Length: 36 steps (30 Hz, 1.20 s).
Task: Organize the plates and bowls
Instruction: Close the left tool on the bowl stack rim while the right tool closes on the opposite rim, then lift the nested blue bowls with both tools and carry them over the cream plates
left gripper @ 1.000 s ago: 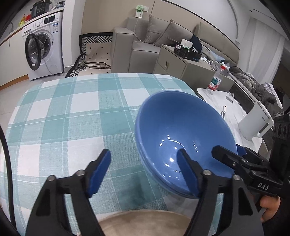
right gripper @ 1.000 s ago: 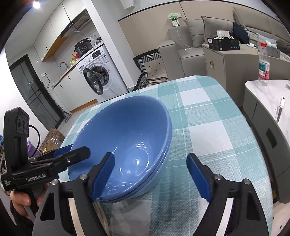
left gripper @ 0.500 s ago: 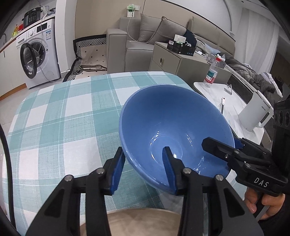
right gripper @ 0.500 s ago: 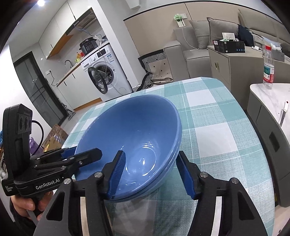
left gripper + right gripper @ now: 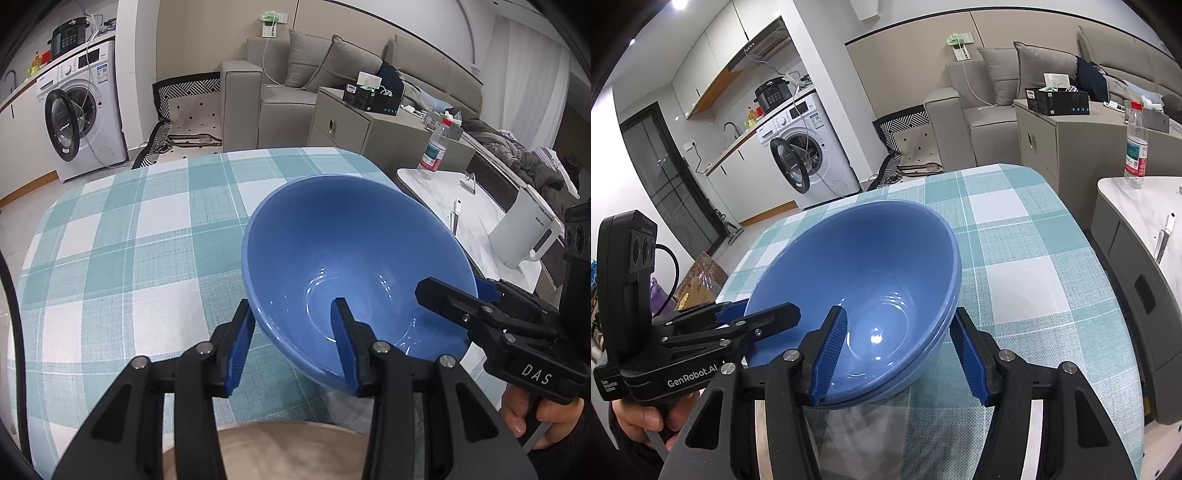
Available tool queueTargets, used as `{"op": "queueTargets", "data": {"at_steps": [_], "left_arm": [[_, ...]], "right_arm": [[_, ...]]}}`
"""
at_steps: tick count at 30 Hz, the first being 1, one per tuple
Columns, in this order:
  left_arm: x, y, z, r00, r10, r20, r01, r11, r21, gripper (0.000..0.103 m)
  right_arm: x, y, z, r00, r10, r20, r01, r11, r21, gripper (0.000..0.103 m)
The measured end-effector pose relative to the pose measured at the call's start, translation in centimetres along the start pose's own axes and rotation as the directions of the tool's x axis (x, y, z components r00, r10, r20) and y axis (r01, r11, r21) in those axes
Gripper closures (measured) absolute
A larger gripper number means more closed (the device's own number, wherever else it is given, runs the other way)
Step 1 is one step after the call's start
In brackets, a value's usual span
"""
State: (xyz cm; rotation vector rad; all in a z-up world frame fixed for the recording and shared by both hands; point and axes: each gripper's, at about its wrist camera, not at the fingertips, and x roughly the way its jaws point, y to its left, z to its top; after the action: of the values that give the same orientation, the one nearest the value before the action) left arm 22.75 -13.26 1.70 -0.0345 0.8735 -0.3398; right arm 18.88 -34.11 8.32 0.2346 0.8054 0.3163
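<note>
Two nested blue bowls (image 5: 857, 258) hang tilted just over the teal-and-white checked tablecloth (image 5: 1015, 273); the left wrist view shows mostly the upper bowl (image 5: 351, 240). My left gripper (image 5: 291, 314) is shut on the stack's left wall, one pad inside and one outside. It shows again at the left of the right wrist view, where the left gripper (image 5: 764, 312) reaches in over the rim. My right gripper (image 5: 899, 317) is shut on the opposite wall. In the left wrist view the right gripper (image 5: 469, 291) enters from the right, held by a hand (image 5: 524, 413).
A beige round surface (image 5: 288, 450) lies at the table's near edge under my left gripper. Right of the table stands a white side table (image 5: 476, 221) with a water bottle (image 5: 434, 149) and a white kettle (image 5: 524, 232). A washing machine (image 5: 81, 110) and a sofa (image 5: 295, 81) stand beyond.
Both grippers have closed from wide open onto opposite walls of the bowl stack. The stack now sits slightly higher and more tilted between them.
</note>
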Motion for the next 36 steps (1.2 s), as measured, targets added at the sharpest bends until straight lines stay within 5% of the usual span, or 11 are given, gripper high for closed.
{"op": "queueTargets", "data": {"at_steps": [36], "left_arm": [[-7.7,-0.6,-0.8,0.991,0.052,0.127,-0.051,0.999,-0.013,0.062]], "right_arm": [[-6.9,4.2,0.7,0.988,0.080,0.128,-0.068,0.993,-0.097,0.043]]}}
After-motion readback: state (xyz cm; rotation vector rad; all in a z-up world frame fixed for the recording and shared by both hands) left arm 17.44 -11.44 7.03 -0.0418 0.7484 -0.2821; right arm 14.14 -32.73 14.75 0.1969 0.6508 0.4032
